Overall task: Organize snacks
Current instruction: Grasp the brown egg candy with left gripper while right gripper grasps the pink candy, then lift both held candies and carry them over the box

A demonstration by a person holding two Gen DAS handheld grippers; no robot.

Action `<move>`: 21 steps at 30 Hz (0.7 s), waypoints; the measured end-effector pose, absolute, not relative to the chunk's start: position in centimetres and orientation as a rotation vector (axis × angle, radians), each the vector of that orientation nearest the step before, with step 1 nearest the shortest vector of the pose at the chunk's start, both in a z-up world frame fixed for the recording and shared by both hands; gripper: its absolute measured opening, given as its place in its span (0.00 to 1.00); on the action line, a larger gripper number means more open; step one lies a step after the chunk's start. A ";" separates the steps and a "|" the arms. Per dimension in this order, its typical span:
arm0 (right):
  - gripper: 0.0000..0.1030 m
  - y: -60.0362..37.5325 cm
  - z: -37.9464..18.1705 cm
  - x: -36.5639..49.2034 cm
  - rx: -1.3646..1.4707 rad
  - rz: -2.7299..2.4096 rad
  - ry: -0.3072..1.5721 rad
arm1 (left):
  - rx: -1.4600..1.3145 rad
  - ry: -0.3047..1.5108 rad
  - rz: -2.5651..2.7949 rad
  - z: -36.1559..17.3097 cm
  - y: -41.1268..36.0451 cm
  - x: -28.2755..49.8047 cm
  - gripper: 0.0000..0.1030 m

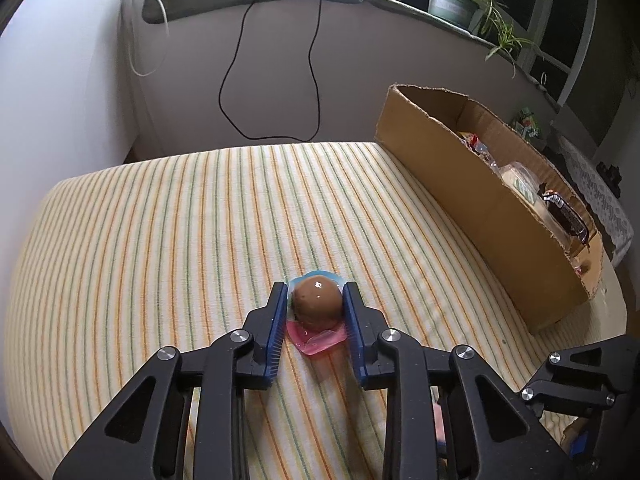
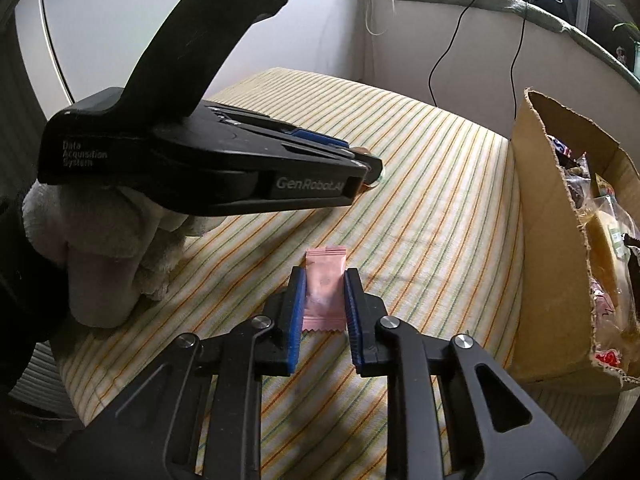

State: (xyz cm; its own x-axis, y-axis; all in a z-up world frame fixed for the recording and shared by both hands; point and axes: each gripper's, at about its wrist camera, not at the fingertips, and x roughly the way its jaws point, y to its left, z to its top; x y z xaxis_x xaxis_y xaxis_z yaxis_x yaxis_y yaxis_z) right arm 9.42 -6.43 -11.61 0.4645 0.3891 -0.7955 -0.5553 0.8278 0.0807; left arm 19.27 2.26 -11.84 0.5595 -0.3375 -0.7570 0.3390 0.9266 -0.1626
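A packed egg is clamped by the left gripper, a pink packet by the right gripper — both likely meant for the box.

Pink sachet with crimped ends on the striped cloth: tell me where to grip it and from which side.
Grip the flat pink foil sachet across its narrow width, pads on the two long plain edges, coming down from above along its length. It lies flat, crimped ends front and back; the right gripper already pinches it so.
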 end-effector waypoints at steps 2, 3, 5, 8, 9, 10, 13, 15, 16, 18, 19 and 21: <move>0.19 -7.0 -11.3 9.1 -0.193 0.583 0.910 | -0.002 0.891 -0.393 -11.7 2.5 19.2 0.25; 0.19 -7.0 -11.0 8.9 -0.192 0.582 0.906 | -0.003 0.890 -0.392 -11.7 2.6 19.0 0.25; 0.19 -7.5 -10.6 8.8 -0.189 0.579 0.896 | -0.003 0.887 -0.388 -11.5 2.8 18.8 0.25; 0.19 -8.3 -9.6 7.9 -0.178 0.572 0.879 | -0.005 0.878 -0.382 -11.0 3.1 18.4 0.25; 0.19 -8.7 -9.3 7.8 -0.173 0.572 0.873 | -0.006 0.873 -0.382 -10.7 3.1 18.2 0.25; 0.19 -9.1 -8.9 7.6 -0.170 0.569 0.864 | -0.007 0.868 -0.380 -10.4 3.1 18.1 0.25; 0.19 -9.6 -7.6 6.6 -0.163 0.563 0.839 | -0.005 0.847 -0.377 -9.5 3.0 17.7 0.25; 0.19 -10.1 -7.0 6.1 -0.154 0.558 0.824 | -0.006 0.833 -0.379 -8.8 2.7 17.4 0.25; 0.19 -10.6 -6.6 5.9 -0.150 0.554 0.815 | -0.005 0.824 -0.380 -8.4 2.6 17.2 0.25; 0.19 -11.2 -5.9 5.4 -0.141 0.546 0.799 | 0.002 0.804 -0.388 -7.6 1.9 16.8 0.25; 0.19 -11.6 -5.7 5.2 -0.135 0.540 0.790 | 0.005 0.794 -0.394 -7.2 1.6 16.5 0.25; 0.19 -12.4 -5.0 4.8 -0.124 0.531 0.775 | 0.013 0.776 -0.407 -6.5 0.7 16.0 0.25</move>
State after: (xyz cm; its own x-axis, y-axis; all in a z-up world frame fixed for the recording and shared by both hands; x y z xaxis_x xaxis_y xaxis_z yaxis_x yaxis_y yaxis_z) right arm 4.77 -12.37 -5.01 0.5909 0.4108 -0.6943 -0.4995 0.8621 0.0849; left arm 16.00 0.65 -6.47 0.6398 -0.3521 -0.6832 0.3612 0.9224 -0.1371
